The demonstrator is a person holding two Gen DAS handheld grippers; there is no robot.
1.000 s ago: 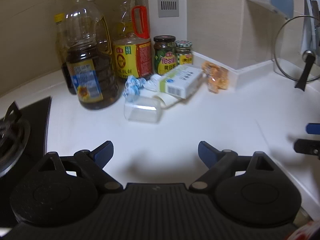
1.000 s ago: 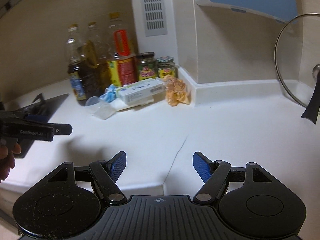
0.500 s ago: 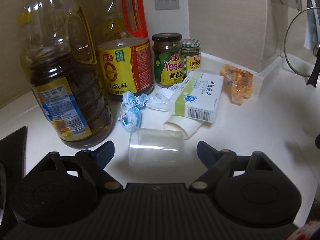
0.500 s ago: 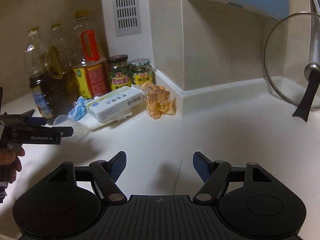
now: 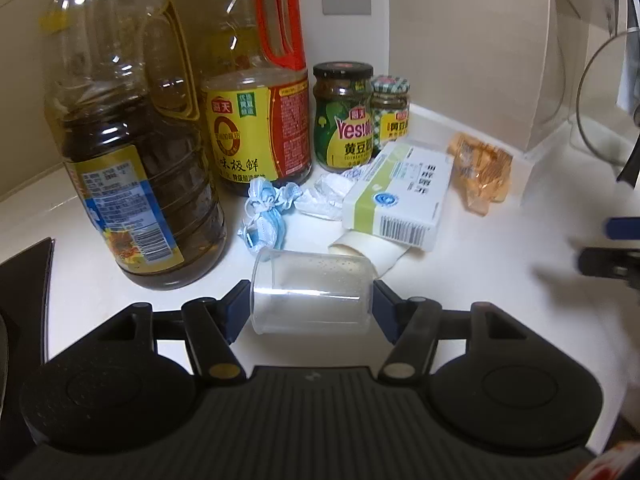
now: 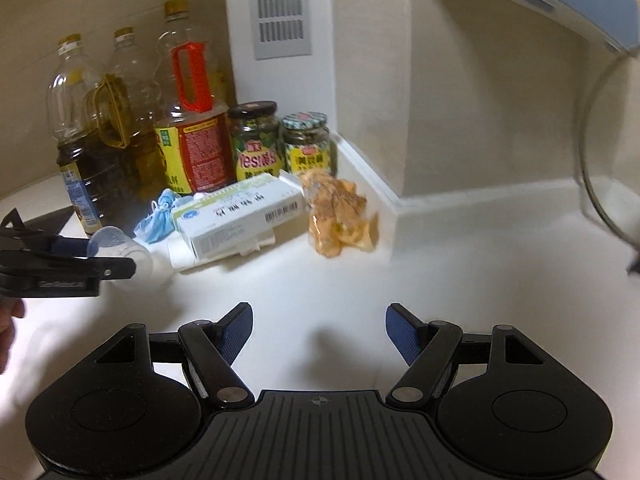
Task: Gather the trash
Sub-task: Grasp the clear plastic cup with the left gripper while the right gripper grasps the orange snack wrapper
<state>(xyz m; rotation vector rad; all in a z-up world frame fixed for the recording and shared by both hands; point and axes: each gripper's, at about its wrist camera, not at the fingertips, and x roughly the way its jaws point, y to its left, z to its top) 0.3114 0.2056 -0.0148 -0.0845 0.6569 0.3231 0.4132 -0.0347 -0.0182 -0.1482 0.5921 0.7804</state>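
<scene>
White desk (image 5: pixel 500 280) in a kitchen corner, beige walls, grey vent (image 6: pixel 280 4) on the corner pillar. Black stove edge (image 5: pixel 24 276) at far left. Along the back wall stand three oil and sauce bottles, the nearest dark oil bottle (image 5: pixel 128 152) beside a yellow-labelled bottle (image 5: pixel 256 120) with a red handle, then two jars (image 5: pixel 344 120). A glass pot lid (image 6: pixel 608 152) leans at the right.

Trash lies in a heap in front of the jars: a blue face mask (image 5: pixel 264 212), crumpled white paper (image 5: pixel 328 196), a white-and-green box (image 5: pixel 400 196) resting on a flattened paper cup (image 5: pixel 372 252), an orange wrapper (image 5: pixel 480 168) just beside the box.

Left claw (image 5: pixel 312 304) angles down to the desk, jaws closing, with a clear plastic cup (image 5: pixel 310 290) between them. Both blue pads sit at the cup's sides; firm pressing cannot be told. The cup lies on its side, long axis crosswise to the claw's fingers, mouth toward the oil bottle.

Right claw (image 6: pixel 318 330) hovers over bare desk, tilted down, jaws well apart, empty, well short of the wrapper. A bit of the person's hand (image 6: pixel 10 328) shows behind the left claw.
</scene>
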